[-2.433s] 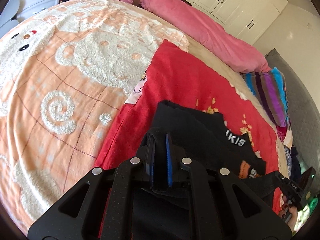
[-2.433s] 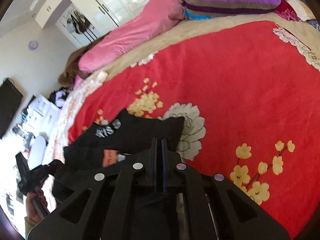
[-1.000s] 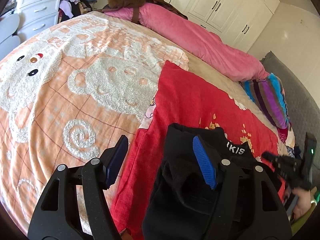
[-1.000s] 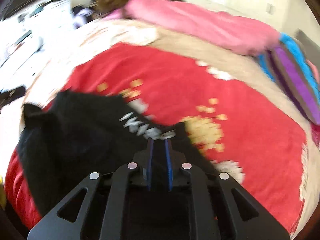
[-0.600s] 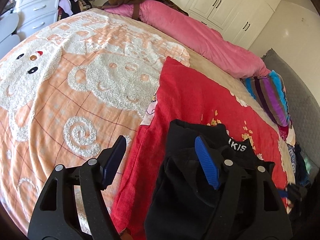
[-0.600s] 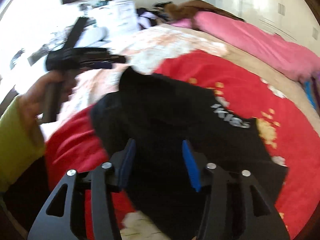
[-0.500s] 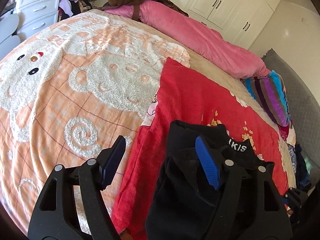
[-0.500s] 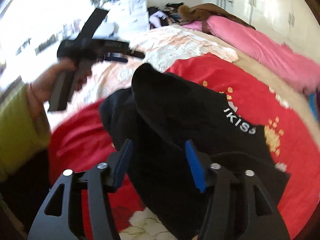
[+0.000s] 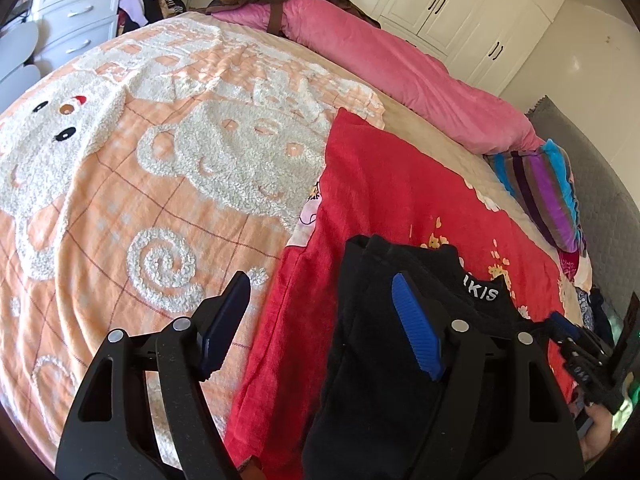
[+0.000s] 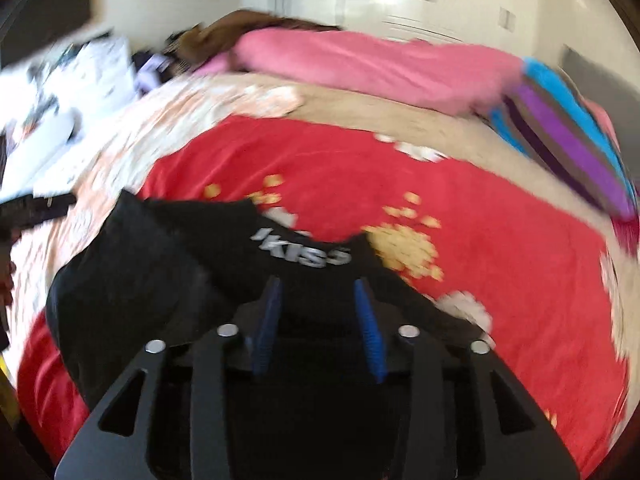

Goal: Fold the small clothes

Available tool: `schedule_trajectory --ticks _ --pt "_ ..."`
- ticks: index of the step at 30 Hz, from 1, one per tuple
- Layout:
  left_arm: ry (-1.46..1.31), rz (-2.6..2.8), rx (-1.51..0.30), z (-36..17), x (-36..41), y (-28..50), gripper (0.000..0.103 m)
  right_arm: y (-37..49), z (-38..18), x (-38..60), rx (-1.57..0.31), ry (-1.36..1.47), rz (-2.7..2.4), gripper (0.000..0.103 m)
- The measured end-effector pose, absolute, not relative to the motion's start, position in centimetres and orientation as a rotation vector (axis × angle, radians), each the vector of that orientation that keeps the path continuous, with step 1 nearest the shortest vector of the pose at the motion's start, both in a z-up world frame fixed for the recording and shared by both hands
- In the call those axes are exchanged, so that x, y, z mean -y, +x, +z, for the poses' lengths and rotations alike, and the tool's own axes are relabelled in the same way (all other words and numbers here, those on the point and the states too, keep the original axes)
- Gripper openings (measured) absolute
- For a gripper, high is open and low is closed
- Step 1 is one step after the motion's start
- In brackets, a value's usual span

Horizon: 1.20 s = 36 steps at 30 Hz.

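Observation:
A black garment [image 9: 380, 360] with a white-lettered waistband [image 10: 304, 254] lies crumpled on the red flowered blanket [image 9: 380, 200]. My left gripper [image 9: 320, 286] is open wide with nothing in it. Its left finger is over the orange blanket and its right one over the garment's left edge. My right gripper [image 10: 316, 286] hovers over the garment just below the waistband. Its jaws are closing, with black cloth lying under and between them, and the pads are still apart from it. This view is blurred. The right gripper [image 9: 580, 344] also shows at the left wrist view's right edge.
An orange and white fleece blanket [image 9: 140, 168] covers the bed's left half. A pink quilt roll [image 9: 400, 68] lies along the far side and a striped pillow [image 9: 548, 196] at the right. Beyond the bed are white drawers [image 9: 76, 8] and wardrobes [image 9: 460, 4].
Both grippers let go of the black garment and opened. The right one swung left toward the garment's edge, then back right over the waistband, its jaws narrower. The left one stayed put.

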State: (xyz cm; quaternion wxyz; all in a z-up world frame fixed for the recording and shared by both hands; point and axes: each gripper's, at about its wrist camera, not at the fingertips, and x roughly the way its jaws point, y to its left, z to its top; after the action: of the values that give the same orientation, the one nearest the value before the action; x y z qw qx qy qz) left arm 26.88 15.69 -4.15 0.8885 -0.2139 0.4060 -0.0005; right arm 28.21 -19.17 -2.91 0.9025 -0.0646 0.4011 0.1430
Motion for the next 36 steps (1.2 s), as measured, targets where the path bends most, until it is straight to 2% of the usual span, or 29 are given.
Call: schedule_trajectory --ticks 10,15,19,20,21,22,23,24,26,27,30,34,36 --pt "-0.385 -0.058 -0.861 -5.7 -12.9 27.8 0.066 27.3 -5.0 29.3 -0.876 0.097 0.171 0.045" --pt "-0.300 -0.082 -0.847 -6.2 -10.7 28.4 0.066 28.4 -5.6 28.2 -0.885 0.037 0.216 0.055" --pt "-0.210 -0.081 -0.836 -6.7 -9.2 29.0 0.066 29.1 -6.5 26.4 -0.891 -0.075 0.218 0.055" --pt "-0.181 -0.075 -0.836 -6.8 -8.9 29.1 0.066 29.2 -6.8 25.9 -0.891 -0.104 0.216 0.053" --pt "-0.163 -0.073 -0.835 -6.8 -8.6 29.2 0.065 29.3 -7.0 25.8 -0.889 -0.120 0.212 0.033" --pt "-0.145 -0.073 -0.831 -6.8 -8.3 29.3 0.064 29.4 -7.2 25.7 -0.888 -0.135 0.207 0.020" --pt "-0.130 -0.070 -0.825 -6.7 -8.2 29.4 0.050 29.4 -7.2 25.9 -0.888 -0.126 0.202 0.015" --pt "-0.118 -0.066 -0.821 -6.7 -8.1 29.4 0.029 29.5 -7.1 26.4 -0.877 -0.093 0.197 0.014" --pt "-0.102 -0.038 -0.813 -6.6 -8.3 29.5 0.009 29.6 -6.3 28.1 -0.847 0.004 0.186 0.014" --pt "-0.113 -0.036 -0.811 -6.5 -8.5 29.6 0.005 29.6 -5.9 29.4 -0.824 0.076 0.171 0.014" --pt "-0.198 -0.034 -0.799 -6.2 -9.9 29.4 0.004 29.9 -5.5 33.3 -0.789 0.270 0.114 0.013" --pt "-0.250 -0.009 -0.811 -6.6 -11.1 29.5 0.003 30.5 -8.1 35.4 -0.886 0.400 0.068 0.014" --pt "-0.274 -0.013 -0.818 -6.9 -11.4 29.6 0.003 30.7 -9.0 35.2 -0.925 0.409 0.073 0.018"
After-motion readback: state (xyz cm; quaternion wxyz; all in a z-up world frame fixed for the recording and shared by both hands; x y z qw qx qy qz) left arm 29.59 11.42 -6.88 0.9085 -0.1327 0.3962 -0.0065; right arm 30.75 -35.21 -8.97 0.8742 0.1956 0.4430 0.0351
